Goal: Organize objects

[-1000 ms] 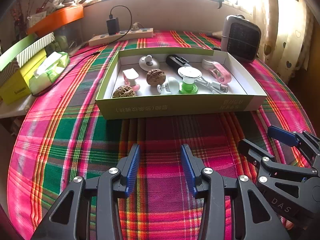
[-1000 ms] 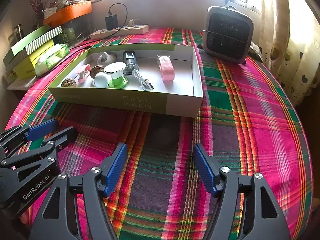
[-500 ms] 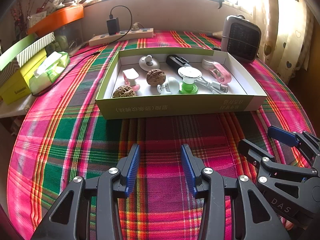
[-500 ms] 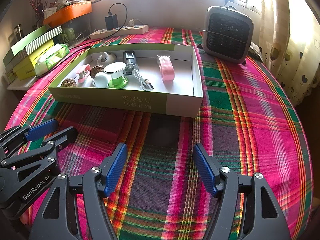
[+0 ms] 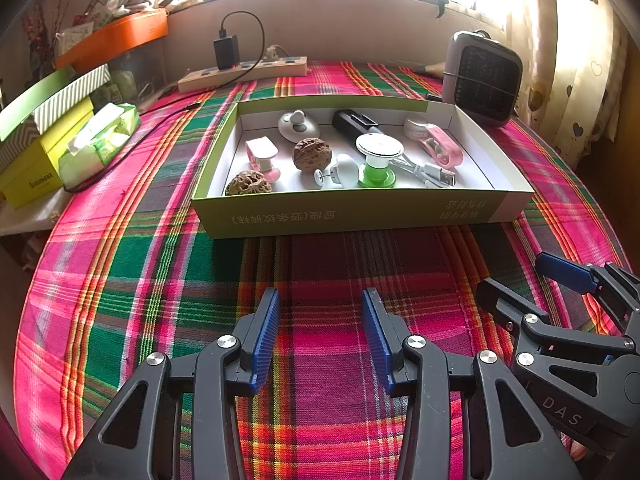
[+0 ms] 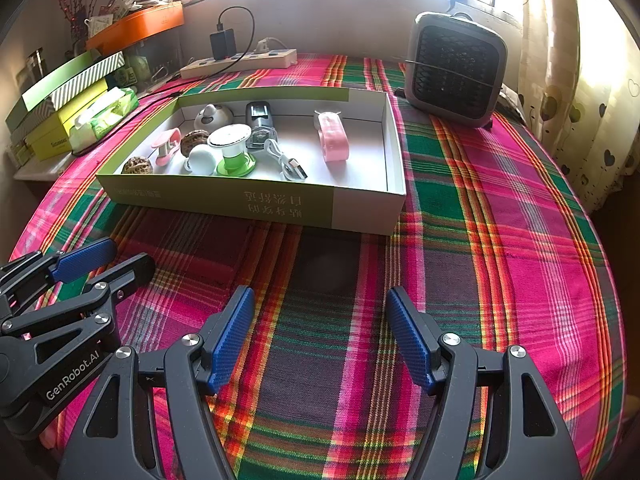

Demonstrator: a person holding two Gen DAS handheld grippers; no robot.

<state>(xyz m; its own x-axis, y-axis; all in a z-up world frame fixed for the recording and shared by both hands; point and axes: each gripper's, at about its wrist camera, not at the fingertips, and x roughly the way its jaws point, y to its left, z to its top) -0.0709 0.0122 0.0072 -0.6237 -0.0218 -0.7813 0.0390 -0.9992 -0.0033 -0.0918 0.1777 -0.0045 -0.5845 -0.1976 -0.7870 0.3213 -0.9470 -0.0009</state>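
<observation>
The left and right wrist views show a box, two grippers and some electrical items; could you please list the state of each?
Left gripper: open, empty, over the tablecloth.
Right gripper: open, empty.
Box: lidless, holding small items.
Two walnuts: in the box, apart.
White USB cable: loose, unplugged.
Black charger: plugged into the power strip.

The tray (image 5: 360, 212) sits mid-bench (image 5: 160, 280). Inside it, two walnuts (image 5: 312, 155) lie left, a cable (image 5: 430, 168) centre-right, and a clip (image 5: 440, 148) right. A heater (image 5: 484, 76) stands far right behind the tray, a power strip (image 5: 244, 74) lies far left, and a tissue pack (image 5: 100, 140) is on the left.
</observation>
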